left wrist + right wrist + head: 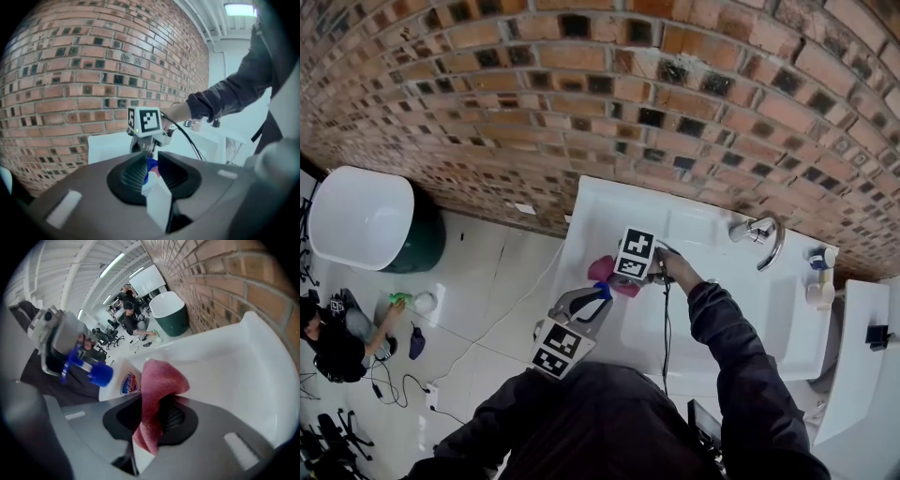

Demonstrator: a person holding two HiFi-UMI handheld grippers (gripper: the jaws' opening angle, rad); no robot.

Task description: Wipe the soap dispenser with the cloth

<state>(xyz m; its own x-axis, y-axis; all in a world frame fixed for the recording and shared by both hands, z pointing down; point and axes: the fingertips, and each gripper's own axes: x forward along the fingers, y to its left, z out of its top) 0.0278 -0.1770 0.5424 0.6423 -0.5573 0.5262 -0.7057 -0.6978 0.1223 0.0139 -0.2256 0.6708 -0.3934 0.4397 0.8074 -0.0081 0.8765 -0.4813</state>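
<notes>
We grip the dispenser (pixel 121 383) in our left claw (pixel 150 163) and pinch the cloth (pixel 161 378) in our right claw (pixel 157 404), just beside it, above the sink (pixel 731 309).

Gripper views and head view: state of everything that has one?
soap dispenser: held by left gripper
cloth: bunched, held by right gripper, beside the dispenser
left gripper: shut on soap dispenser
right gripper: shut on cloth
faucet: no water running
</notes>
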